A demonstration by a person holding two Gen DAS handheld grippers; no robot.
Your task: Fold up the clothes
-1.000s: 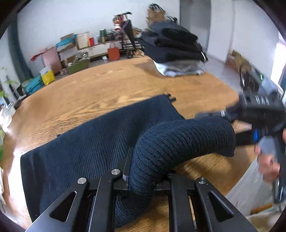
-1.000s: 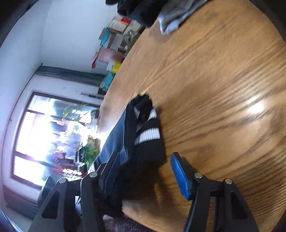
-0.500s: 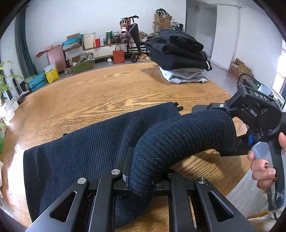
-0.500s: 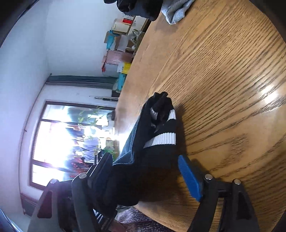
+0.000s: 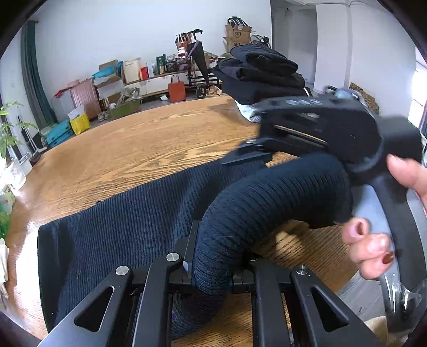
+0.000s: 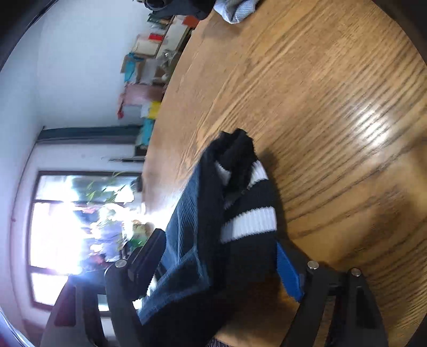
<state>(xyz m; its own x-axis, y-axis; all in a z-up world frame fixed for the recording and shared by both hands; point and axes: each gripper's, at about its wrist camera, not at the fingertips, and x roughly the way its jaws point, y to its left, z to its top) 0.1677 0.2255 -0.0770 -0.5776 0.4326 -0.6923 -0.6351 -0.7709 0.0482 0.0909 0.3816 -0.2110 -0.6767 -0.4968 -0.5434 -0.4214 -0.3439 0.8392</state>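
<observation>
A dark navy ribbed sweater (image 5: 128,227) lay spread across the wooden surface (image 5: 149,152), its body flat and its sleeve (image 5: 267,208) lifted off the wood in a thick arched roll. The left tongs (image 5: 210,269) were clamped tight on the near part of that sleeve, the knit bunched between the 2 fingers. The far end of the sleeve, the cuff (image 6: 248,213) with its 2 white stripes, sat between the fingers of the right tongs (image 6: 216,264), which stood wide apart; the blue pad (image 6: 289,275) on 1 finger showed bare beside the cloth and was not pressing it, so the cuff hung loose in the gap rather than gripped. In the left wrist view the right tongs appeared blurred above the sleeve's end, with a hand (image 5: 384,240) wrapped around the handle. At the far edge of the surface stood a stack of folded dark clothes (image 5: 261,77) on top of a pale grey garment (image 6: 234,10). Boxes and bags (image 5: 114,82) lined the white wall behind.
</observation>
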